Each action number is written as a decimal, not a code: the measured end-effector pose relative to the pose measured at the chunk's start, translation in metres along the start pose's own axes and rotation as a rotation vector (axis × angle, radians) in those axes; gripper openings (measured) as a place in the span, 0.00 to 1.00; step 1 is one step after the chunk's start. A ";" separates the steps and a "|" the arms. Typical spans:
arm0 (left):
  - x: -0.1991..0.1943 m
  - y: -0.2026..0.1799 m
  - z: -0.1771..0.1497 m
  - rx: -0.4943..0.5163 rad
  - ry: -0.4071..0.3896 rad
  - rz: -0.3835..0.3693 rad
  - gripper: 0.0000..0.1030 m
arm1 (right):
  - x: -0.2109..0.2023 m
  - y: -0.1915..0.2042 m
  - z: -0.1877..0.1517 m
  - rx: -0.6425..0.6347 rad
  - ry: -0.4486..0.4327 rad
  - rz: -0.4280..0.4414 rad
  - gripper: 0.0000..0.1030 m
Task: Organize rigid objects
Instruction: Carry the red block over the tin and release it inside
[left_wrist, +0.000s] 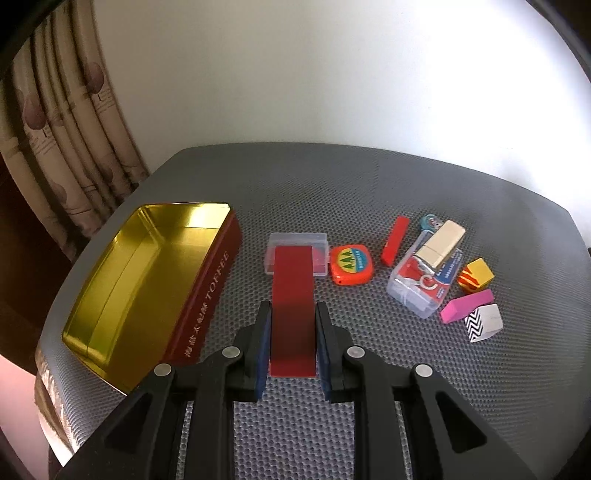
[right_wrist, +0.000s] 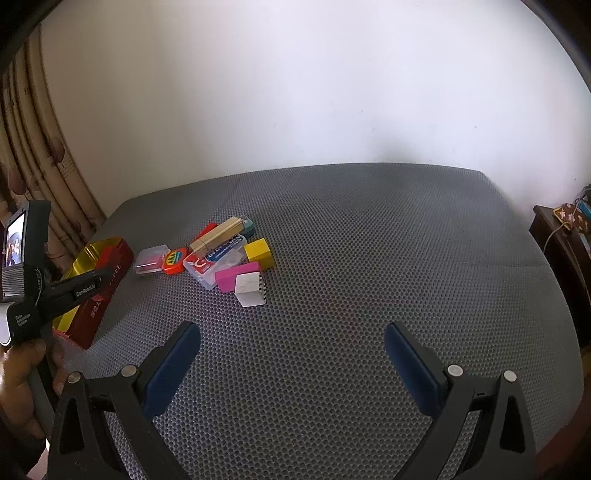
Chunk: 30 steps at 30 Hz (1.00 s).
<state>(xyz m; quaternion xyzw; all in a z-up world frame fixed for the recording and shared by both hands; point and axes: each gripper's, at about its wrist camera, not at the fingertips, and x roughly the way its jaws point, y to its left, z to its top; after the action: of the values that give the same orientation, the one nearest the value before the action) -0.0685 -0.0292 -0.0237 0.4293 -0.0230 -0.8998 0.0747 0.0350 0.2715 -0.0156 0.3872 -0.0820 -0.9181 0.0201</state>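
My left gripper (left_wrist: 293, 314) is shut on a flat dark red block (left_wrist: 293, 291) and holds it above the grey mat, just right of an open red toffee tin (left_wrist: 147, 273) with a gold inside. Beyond it lie a clear plastic box (left_wrist: 298, 254), an orange tape measure (left_wrist: 351, 264), a red stick (left_wrist: 395, 240), a clear case (left_wrist: 424, 284) with a beige block (left_wrist: 443, 243) on top, a yellow block (left_wrist: 476, 275), a pink eraser (left_wrist: 467, 305) and a black-and-white zigzag block (left_wrist: 484, 322). My right gripper (right_wrist: 291, 336) is open and empty, nearer than the pile (right_wrist: 236, 258).
The grey honeycomb mat (right_wrist: 369, 258) covers the table up to a white wall. A patterned curtain (left_wrist: 74, 129) hangs at the left. A dark wooden piece of furniture (right_wrist: 561, 251) stands at the right edge. The left hand-held gripper body (right_wrist: 40, 295) shows at the left.
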 end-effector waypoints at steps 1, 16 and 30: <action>0.000 0.001 0.000 -0.001 0.000 0.002 0.18 | 0.001 0.001 0.000 0.000 0.000 0.000 0.99; 0.007 0.034 0.006 -0.040 0.010 0.068 0.18 | 0.004 0.003 -0.001 0.003 0.011 0.006 0.99; 0.024 0.108 0.011 -0.140 0.046 0.135 0.19 | 0.007 0.005 -0.003 0.002 0.021 0.005 0.99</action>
<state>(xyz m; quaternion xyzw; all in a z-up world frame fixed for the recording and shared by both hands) -0.0801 -0.1396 -0.0239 0.4412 0.0125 -0.8819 0.1655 0.0322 0.2657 -0.0223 0.3965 -0.0837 -0.9139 0.0228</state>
